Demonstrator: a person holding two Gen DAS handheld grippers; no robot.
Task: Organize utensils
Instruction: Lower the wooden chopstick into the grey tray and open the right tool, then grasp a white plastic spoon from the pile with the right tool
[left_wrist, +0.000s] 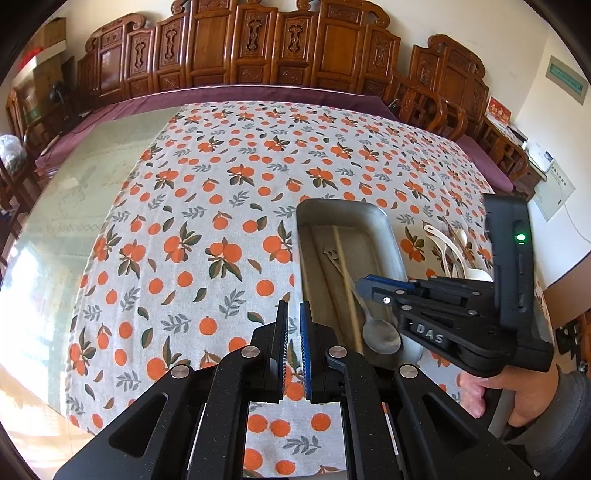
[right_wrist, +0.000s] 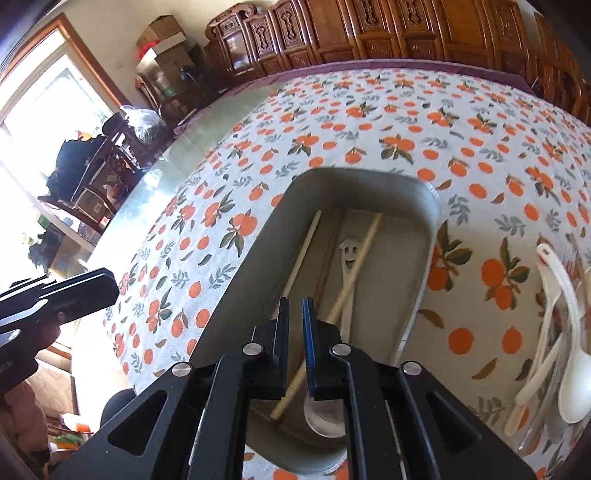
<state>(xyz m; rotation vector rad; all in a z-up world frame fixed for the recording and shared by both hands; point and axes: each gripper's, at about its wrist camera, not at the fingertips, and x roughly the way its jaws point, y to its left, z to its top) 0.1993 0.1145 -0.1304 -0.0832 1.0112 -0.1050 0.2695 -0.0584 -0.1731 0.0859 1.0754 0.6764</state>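
On right gripper (left_wrist: 364, 286) body, raised letters "DAS", metal tray (left_wrist: 389, 236) below

A white tablecloth (left_wrist: 221, 206) printed with oranges and leaves covers most of the table, with a purple cloth (left_wrist: 236, 94) showing along its far edge. Carved wooden chairs (left_wrist: 258, 48) stand in a row against the wall behind it. Cardboard boxes (right_wrist: 162, 33) sit stacked near a bright window (right_wrist: 44, 92).

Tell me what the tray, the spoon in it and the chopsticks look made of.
Tray: dull grey metal, probably aluminium; matte, soft sheen. Spoon: shiny metal, likely steel; reflective bowl, cut-out face. Chopsticks: pale matte wood or bamboo.
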